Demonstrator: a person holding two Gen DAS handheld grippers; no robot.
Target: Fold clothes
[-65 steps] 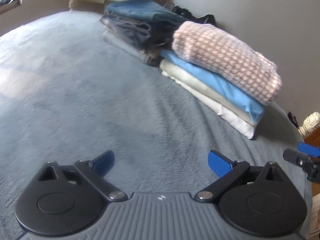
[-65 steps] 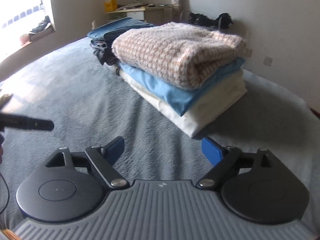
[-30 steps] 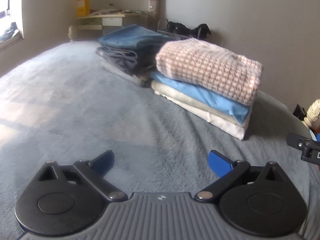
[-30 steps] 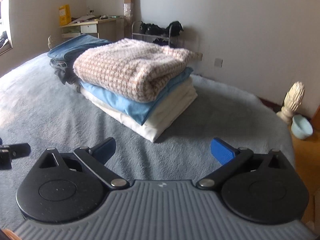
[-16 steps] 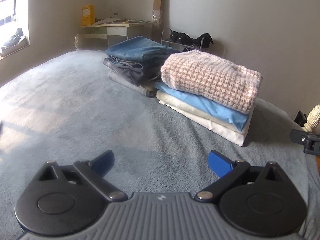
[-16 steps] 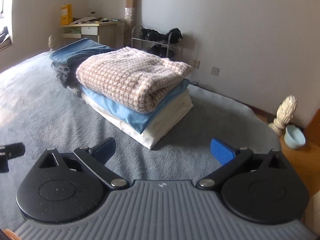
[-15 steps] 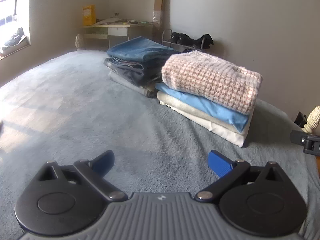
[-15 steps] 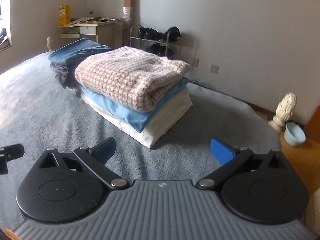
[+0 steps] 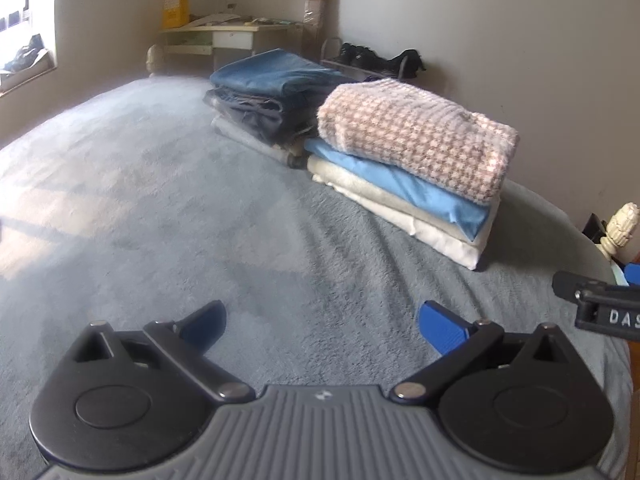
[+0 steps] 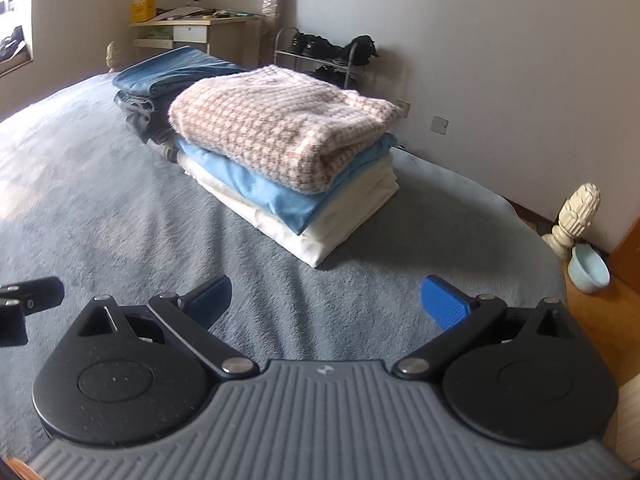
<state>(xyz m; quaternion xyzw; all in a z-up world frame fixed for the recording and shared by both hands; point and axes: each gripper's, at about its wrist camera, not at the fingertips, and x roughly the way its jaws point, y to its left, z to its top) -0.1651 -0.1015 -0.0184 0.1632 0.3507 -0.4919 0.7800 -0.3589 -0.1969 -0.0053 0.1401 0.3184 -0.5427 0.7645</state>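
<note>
A: Pulled back and lifted up since a moment ago. More wall, more of the grey fuzzy bed cover [image 9: 168, 216] in sight now.

B: Same two piles? Not touched?

A: Same. Pink checked woolly jumper [image 10: 280, 124] on top of folded sky-blue cloth [image 10: 276, 196] and folded cream cloth [image 10: 340, 220]. Behind, touching that pile, folded dark blue trousers [image 9: 264, 76].

B: Tongs?

A: Left gripper [image 9: 320, 320] wide, holding nothing. Right gripper [image 10: 326, 298] wide too, empty. Both over bare cover, well apart from the piles.

B: Next piece?

A: None loose in sight. Maybe all done. Otherwise, best to lay it flat first, pinch two corners, fold slow.
</note>
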